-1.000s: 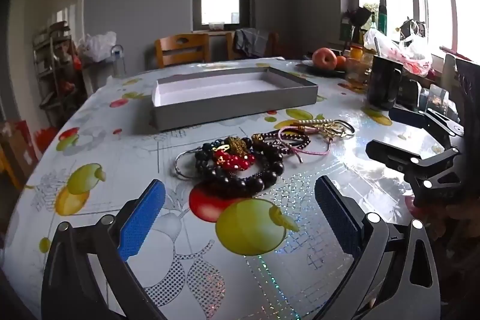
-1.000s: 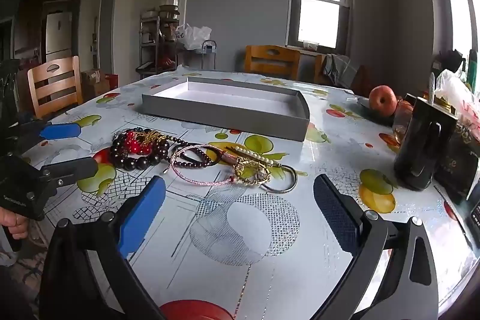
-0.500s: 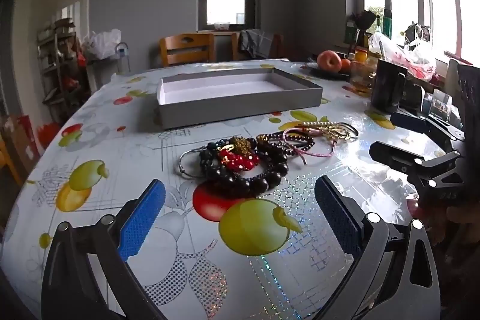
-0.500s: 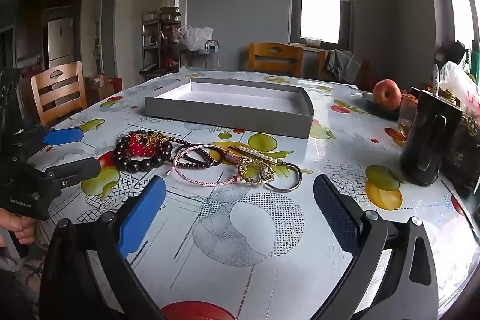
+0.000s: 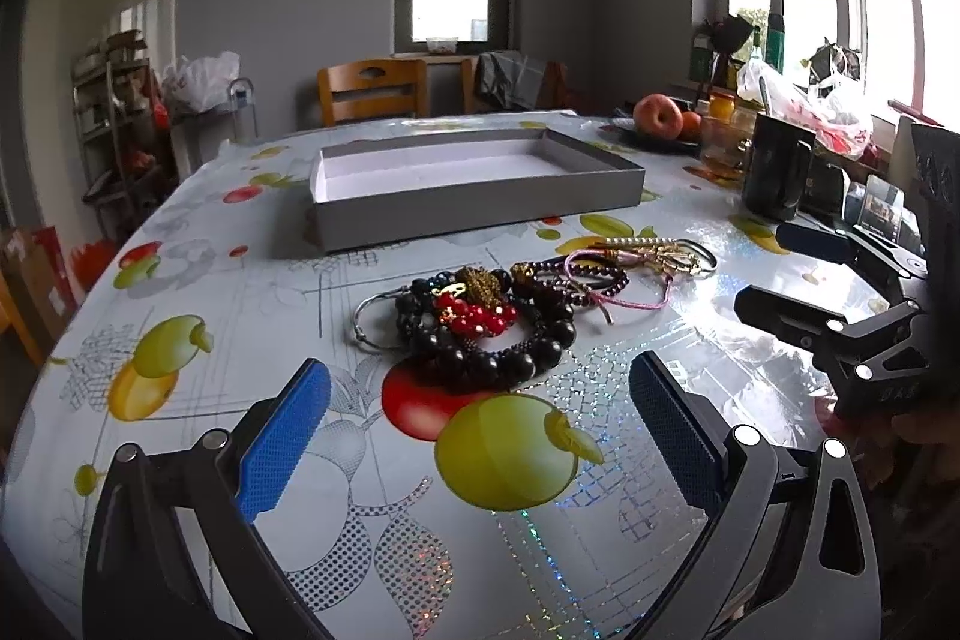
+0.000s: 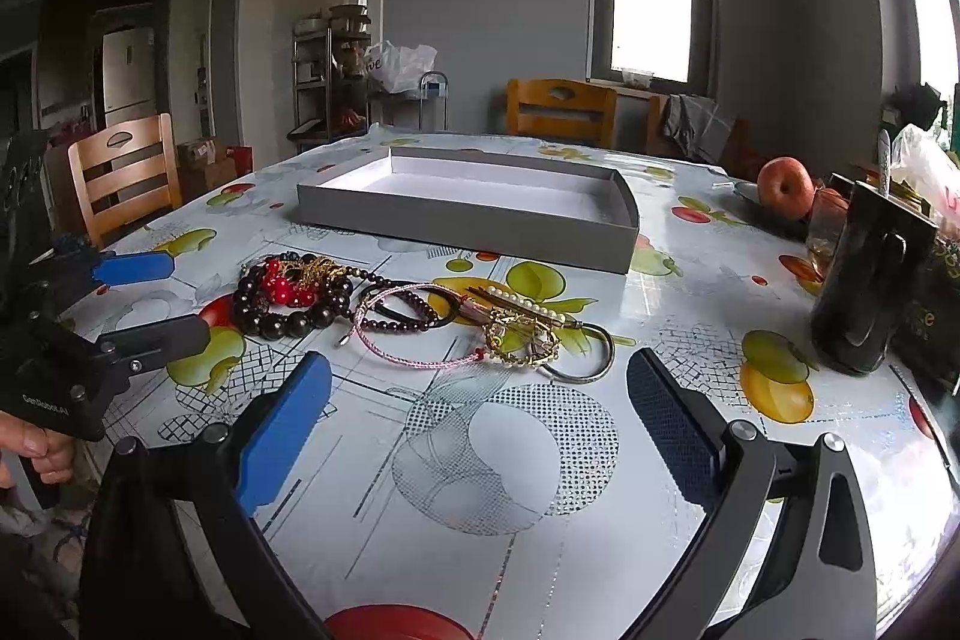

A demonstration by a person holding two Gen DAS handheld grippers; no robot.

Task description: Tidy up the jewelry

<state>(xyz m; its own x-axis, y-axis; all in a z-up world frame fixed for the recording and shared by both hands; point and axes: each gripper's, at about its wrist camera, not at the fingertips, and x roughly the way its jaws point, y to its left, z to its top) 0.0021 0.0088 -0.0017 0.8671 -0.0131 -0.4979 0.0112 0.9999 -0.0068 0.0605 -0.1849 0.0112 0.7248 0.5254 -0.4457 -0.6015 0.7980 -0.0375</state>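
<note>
Both views sit a little closer to the jewelry pile [image 5: 510, 307] than a second ago. The left gripper [image 5: 480, 406] and right gripper [image 6: 479, 397] hover with jaws wide apart and empty. The pile lies on the tabletop [image 6: 690, 316], just in front of the gray tray [image 5: 480, 211].

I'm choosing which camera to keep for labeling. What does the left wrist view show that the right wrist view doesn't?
Only the left wrist view shows the right hand-held gripper, open. Only the right wrist view shows the left hand-held gripper, open, and the fridge. Both show the gray tray, empty, the bracelet pile, the apple and the black mug.
</note>
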